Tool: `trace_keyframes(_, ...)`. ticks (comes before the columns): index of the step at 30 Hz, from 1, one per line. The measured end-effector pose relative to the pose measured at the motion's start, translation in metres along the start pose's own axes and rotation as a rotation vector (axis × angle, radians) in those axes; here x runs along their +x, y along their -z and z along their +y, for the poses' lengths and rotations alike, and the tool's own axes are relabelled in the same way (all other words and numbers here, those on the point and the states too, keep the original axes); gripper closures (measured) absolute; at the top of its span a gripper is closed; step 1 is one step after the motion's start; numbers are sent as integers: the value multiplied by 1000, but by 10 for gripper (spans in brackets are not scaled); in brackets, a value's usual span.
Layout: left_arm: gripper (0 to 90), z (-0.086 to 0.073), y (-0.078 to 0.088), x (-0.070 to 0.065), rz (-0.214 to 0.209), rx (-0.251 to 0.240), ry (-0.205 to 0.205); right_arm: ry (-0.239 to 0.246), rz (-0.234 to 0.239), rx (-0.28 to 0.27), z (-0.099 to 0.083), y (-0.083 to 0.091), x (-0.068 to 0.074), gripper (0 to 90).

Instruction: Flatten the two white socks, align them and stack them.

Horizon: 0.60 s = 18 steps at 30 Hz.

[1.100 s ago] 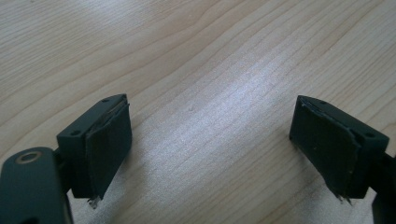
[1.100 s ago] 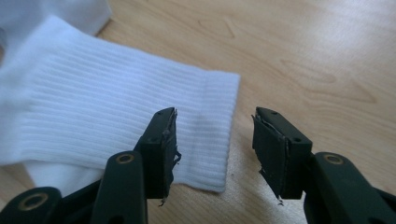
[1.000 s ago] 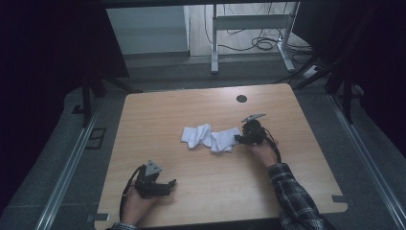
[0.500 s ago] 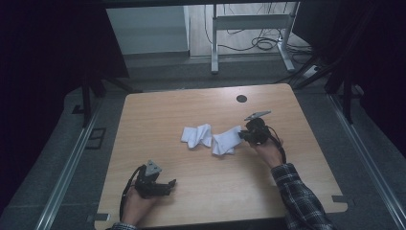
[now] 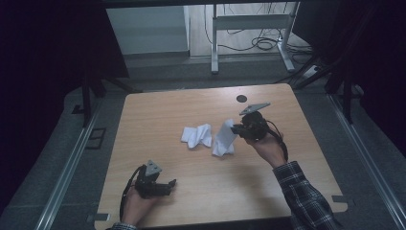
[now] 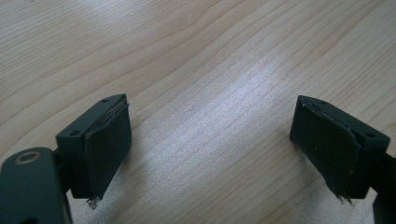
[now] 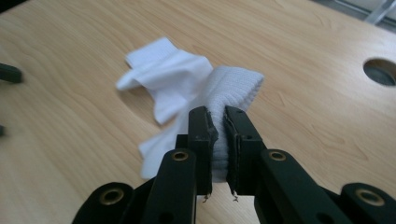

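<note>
The room around the table is dark, with black screens on both sides and a paler strip of floor [image 5: 153,33] beyond the far edge, where the legs of a metal frame [image 5: 249,24] stand and some cables [image 5: 258,43] lie loose. Grey rails [image 5: 67,167] run along the floor to the left and right of the table. The table [image 5: 167,115] itself has a light wooden top with a visible grain and a round dark hole [image 5: 242,98] near its far edge.

The right gripper [image 5: 237,128] is raised above the right middle of the table, its jaws pressed narrowly together on the ribbed cuff of a white sock [image 5: 224,139], which hangs from them with its lower end touching the wood. A second white sock [image 5: 197,136] lies crumpled just to the left of it, flat on the table. The left gripper [image 5: 168,186] rests near the front left edge, well apart from the socks, its jaws wide apart with only bare wood between them.
</note>
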<state>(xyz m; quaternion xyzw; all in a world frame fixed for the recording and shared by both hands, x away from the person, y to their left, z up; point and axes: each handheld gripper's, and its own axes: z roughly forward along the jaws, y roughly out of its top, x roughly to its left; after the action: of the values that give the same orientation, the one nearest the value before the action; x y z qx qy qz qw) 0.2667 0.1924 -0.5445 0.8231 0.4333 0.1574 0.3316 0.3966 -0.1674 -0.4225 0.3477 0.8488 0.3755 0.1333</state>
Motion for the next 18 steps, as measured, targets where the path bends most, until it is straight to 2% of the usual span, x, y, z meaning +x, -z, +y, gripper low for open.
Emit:
trace_keyframes(4,127,0,0,0,0,0,0,25,24,-16,11,7,12,814)
trace_keyframes(5,127,0,0,0,0,0,-4,52,40,-30,19,12,23,815)
trace_keyframes(7,127,0,0,0,0,-2,-1,61,47,-35,22,14,26,815)
trace_keyframes(8,127,0,0,0,1,-3,-1,89,65,-53,31,20,37,815)
trace_keyframes(11,127,0,0,0,1,-1,-1,116,84,-81,41,30,49,815)
trace_keyframes(12,127,0,0,0,1,-1,-1,116,84,-81,41,30,49,815)
trace_keyframes(13,127,0,0,0,1,-1,-2,135,91,-103,49,41,57,815)
trace_keyframes(18,127,0,0,0,-1,0,-2,145,98,-156,60,69,60,815)
